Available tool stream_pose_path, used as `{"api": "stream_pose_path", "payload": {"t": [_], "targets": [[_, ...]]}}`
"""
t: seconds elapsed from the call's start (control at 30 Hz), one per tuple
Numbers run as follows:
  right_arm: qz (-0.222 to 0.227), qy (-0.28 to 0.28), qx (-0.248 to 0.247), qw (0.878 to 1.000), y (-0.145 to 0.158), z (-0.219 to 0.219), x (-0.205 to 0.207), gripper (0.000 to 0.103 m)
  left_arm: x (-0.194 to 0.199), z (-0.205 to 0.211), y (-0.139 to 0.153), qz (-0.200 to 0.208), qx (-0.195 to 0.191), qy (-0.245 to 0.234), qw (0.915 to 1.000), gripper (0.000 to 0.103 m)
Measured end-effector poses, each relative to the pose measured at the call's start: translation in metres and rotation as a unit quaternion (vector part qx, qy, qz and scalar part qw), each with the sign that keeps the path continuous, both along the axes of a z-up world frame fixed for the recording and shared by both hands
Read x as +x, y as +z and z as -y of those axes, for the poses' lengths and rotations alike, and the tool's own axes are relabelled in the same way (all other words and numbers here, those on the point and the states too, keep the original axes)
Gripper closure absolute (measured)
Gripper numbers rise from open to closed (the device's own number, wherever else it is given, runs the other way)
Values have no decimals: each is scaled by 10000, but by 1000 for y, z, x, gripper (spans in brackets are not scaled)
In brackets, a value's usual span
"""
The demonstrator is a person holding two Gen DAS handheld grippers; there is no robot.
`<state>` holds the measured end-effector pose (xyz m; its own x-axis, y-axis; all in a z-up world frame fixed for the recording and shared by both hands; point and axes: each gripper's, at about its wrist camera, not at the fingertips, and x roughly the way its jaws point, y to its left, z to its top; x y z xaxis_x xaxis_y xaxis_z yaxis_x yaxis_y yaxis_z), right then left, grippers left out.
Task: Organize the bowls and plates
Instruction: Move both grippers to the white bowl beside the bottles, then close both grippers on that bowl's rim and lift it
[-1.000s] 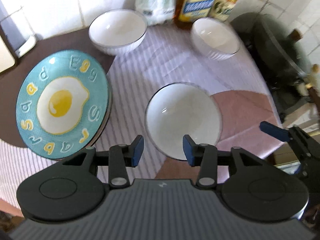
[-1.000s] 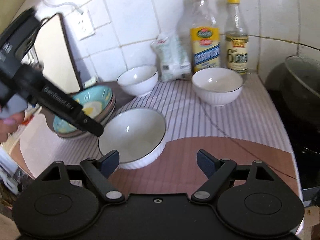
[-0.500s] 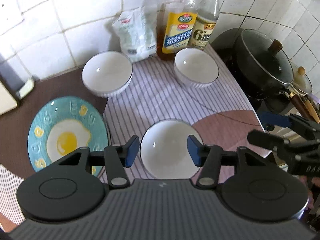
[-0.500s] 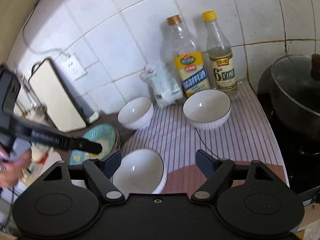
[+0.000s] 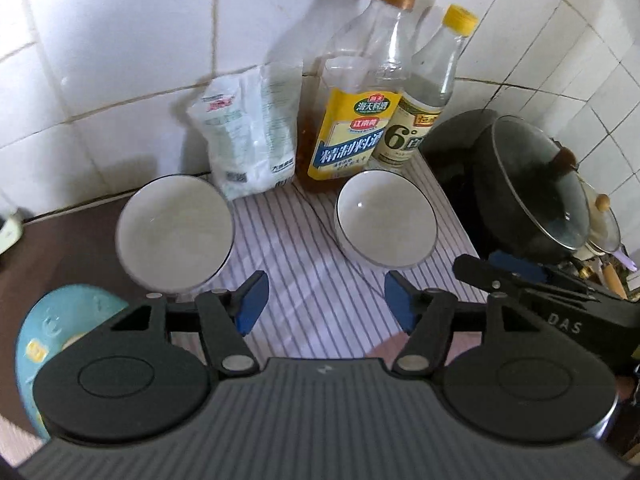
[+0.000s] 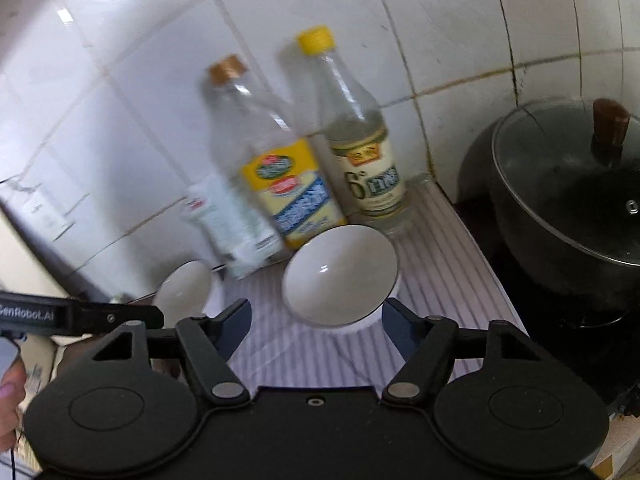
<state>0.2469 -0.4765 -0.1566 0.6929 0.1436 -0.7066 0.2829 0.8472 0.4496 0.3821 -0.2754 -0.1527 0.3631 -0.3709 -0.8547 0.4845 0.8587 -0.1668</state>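
**A:** Bowls on a kitchen counter: where do they stand?

**B:** Two white bowls with dark rims sit on a striped mat (image 5: 296,280) at the tiled wall. The left bowl (image 5: 175,232) is at the mat's left edge, the right bowl (image 5: 385,218) just in front of two bottles. A blue plate (image 5: 52,320) with yellow lettering shows at the lower left, mostly hidden behind the tool.

**A:** And the two tongs?

**B:** The left gripper (image 5: 326,306) hangs above the mat with its blue-padded fingers spread wide and nothing between them. The right gripper (image 6: 316,322) is likewise spread and empty, with the right bowl just beyond its fingertips (whether a pad touches the rim cannot be told through the blur).

**A:** What lines the wall?

**B:** A white packet (image 5: 250,136), a yellow-labelled bottle (image 5: 356,120) with a brown cap and a yellow-capped bottle (image 5: 424,100) stand side by side. To their right a dark pot (image 6: 568,208) with a glass lid and brown knob sits on the stove. The right gripper's arm reaches into the left camera's view from the right.
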Motion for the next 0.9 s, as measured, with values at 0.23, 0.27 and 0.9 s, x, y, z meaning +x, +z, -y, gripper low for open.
{"api": "stream_pose_path", "payload": {"t": [0.23, 0.27, 0.9], "targets": [[-451, -230, -103, 9987, -46, 14, 42, 47, 41, 33, -45, -54, 19, -65, 10000, 40], [-481, -265, -115, 9984, -52, 15, 45, 52, 45, 37, -49, 6, 2, -67, 10000, 40], [-827, -615, 298, 9942, -89, 33, 55, 85, 70, 73, -107, -535, 137, -623, 9965, 89]]}}
